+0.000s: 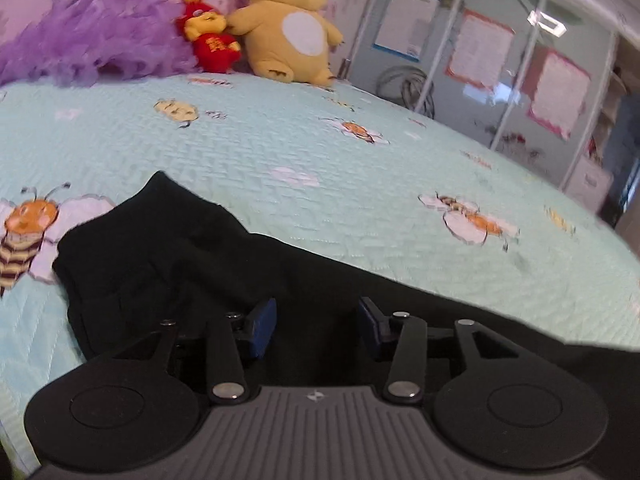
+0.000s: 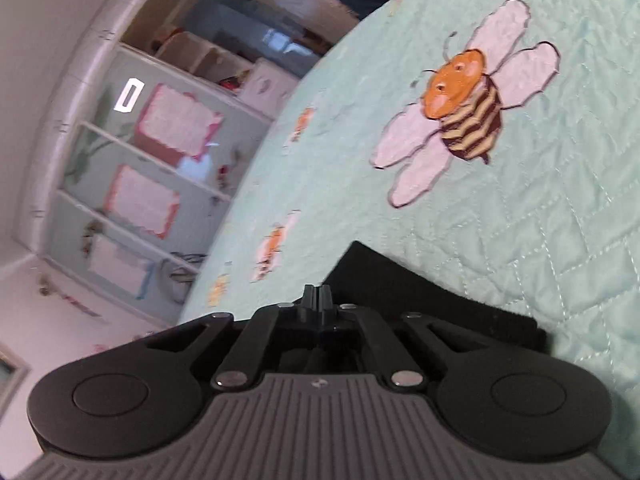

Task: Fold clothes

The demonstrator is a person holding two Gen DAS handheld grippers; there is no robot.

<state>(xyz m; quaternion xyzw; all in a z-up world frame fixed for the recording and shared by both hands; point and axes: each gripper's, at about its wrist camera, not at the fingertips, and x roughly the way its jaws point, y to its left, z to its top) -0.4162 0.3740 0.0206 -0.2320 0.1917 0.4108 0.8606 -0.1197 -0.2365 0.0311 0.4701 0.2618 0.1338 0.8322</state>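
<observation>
Black garment point(image 1: 168, 248) lies on the bee-print quilt point(image 1: 320, 152); left gripper point(image 1: 318, 320) gapes above the garment, right gripper point(image 2: 318, 300) is pinched closed beside it.

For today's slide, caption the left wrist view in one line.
Open left claw over a black garment on a bee-print bedspread.

Bed point(image 1: 280, 152) surface: open quilt across the middle and right, passable as far as the bed's far edge. Black garment point(image 1: 168, 248) covers the near left portion, lying flat. Far end obstructed: purple fluffy cushion point(image 1: 92, 28), red plush toy point(image 1: 210, 42) and yellow plush toy point(image 1: 290, 26) stand side by side against the wall. Beyond the right edge, a glass-fronted cabinet point(image 1: 500, 68) bounds the room.
</observation>
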